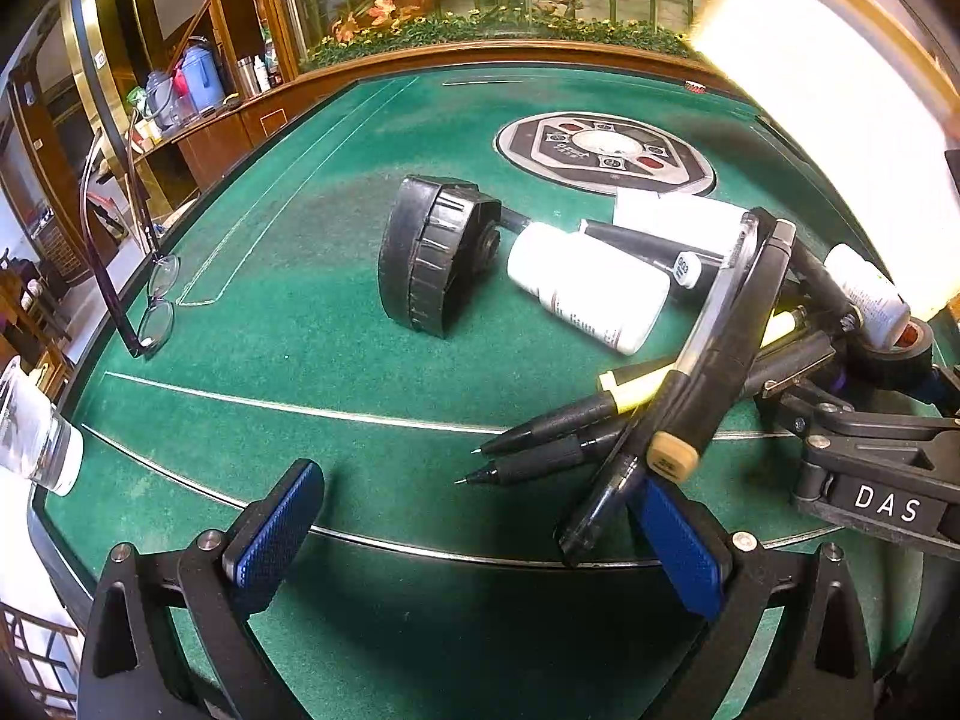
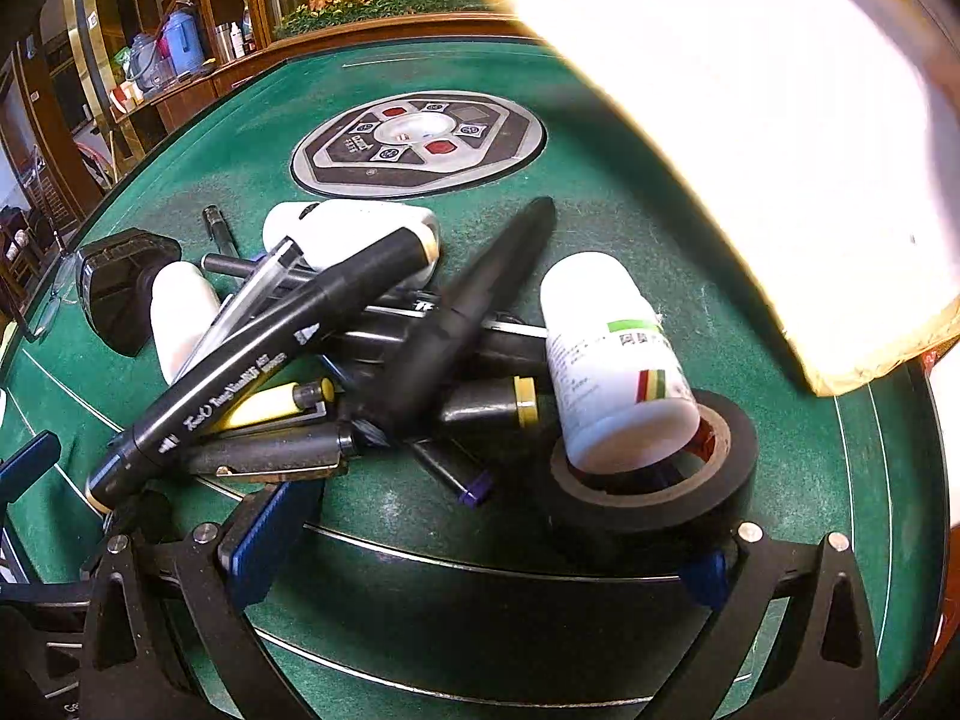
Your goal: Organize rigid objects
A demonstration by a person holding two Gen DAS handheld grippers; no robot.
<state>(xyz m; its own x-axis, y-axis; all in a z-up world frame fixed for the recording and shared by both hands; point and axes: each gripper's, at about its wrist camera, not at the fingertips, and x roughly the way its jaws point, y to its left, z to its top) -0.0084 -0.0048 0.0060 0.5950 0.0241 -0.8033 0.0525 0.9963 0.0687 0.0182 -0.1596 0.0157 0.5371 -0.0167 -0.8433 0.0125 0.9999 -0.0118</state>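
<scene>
A heap of black pens and markers (image 2: 312, 324) lies on the green felt table (image 2: 600, 228), one black marker (image 2: 474, 306) blurred on top. A white pill bottle (image 2: 612, 360) leans on a roll of black tape (image 2: 660, 498). My right gripper (image 2: 489, 558) is open just in front of the heap, its right finger beside the tape. My left gripper (image 1: 480, 540) is open too, with nothing between its blue pads (image 1: 282, 534); the pen tips (image 1: 528, 456) lie just ahead of its right finger. A black wheel-like part (image 1: 432, 258) and a second white bottle (image 1: 588, 288) lie farther back.
A pair of glasses (image 1: 156, 300) stands at the table's left edge, a clear jar (image 1: 36, 444) near the front left. A round control panel (image 2: 420, 138) sits in the table's middle. A bright cardboard box (image 2: 750, 120) looms at the right. Shelves and plants stand behind.
</scene>
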